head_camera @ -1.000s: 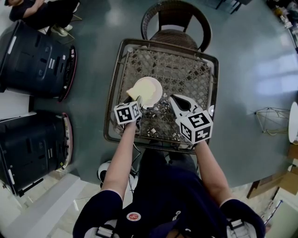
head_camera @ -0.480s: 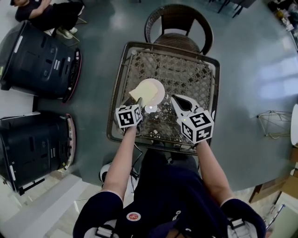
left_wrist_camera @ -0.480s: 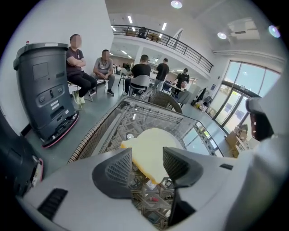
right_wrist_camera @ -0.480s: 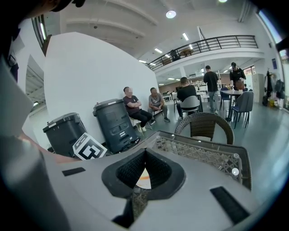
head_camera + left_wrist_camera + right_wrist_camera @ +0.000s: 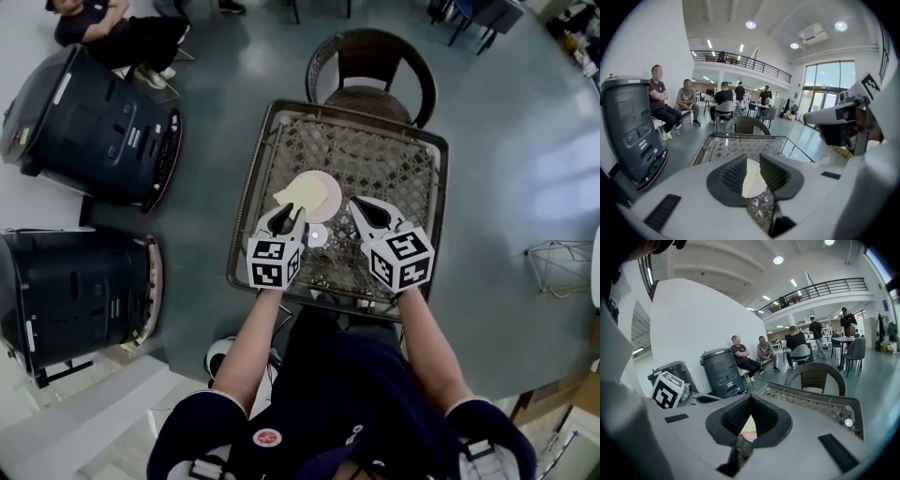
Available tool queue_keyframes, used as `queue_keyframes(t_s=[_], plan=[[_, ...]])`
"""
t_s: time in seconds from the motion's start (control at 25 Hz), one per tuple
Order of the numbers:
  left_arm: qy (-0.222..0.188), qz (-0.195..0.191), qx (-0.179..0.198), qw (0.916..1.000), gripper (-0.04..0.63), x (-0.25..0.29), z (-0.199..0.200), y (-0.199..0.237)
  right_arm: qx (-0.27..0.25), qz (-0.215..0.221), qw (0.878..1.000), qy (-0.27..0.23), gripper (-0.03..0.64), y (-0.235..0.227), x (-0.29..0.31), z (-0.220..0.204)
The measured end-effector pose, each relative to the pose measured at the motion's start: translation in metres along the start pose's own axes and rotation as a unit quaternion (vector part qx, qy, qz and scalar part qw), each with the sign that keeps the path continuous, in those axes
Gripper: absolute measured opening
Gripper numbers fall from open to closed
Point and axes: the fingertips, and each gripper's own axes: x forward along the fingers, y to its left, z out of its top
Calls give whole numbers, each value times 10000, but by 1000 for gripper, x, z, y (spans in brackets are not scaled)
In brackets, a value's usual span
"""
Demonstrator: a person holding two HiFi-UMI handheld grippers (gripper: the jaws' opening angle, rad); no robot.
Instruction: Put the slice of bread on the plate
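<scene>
A pale slice of bread (image 5: 292, 194) lies on the small white plate (image 5: 328, 194) and overhangs its left rim. The plate stands on the woven-top table (image 5: 375, 155). My left gripper (image 5: 287, 217) hovers just on the near side of the plate, clear of the bread. Its jaws are closing with nothing between them; in the left gripper view (image 5: 752, 163) the plate (image 5: 753, 183) shows through the gap below. My right gripper (image 5: 362, 210) is shut and empty, to the right of the plate. In the right gripper view (image 5: 749, 398) the bread (image 5: 748, 427) shows beneath the jaws.
A wicker chair (image 5: 371, 64) stands at the table's far side. Two large dark bins (image 5: 103, 127) (image 5: 75, 291) stand on the floor to the left, with seated people (image 5: 112, 23) beyond. A small round pale object (image 5: 317, 235) lies on the table between the grippers.
The left gripper has lifted up and back from the plate's edge, and its jaws have narrowed. The bread stays on the plate. The right gripper has hardly moved.
</scene>
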Motion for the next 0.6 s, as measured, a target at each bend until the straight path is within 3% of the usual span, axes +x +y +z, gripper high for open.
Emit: queue_keyframes(t_s=[0.28,0.6], plan=[[-639,-250,192,9975,15,-33,45,-23,20,141,9997,-208,6,15,-3,13],[-1226,-704,256,9896,8,-66,86,-58,-58,374,9974,-617,6,35,-15,39]])
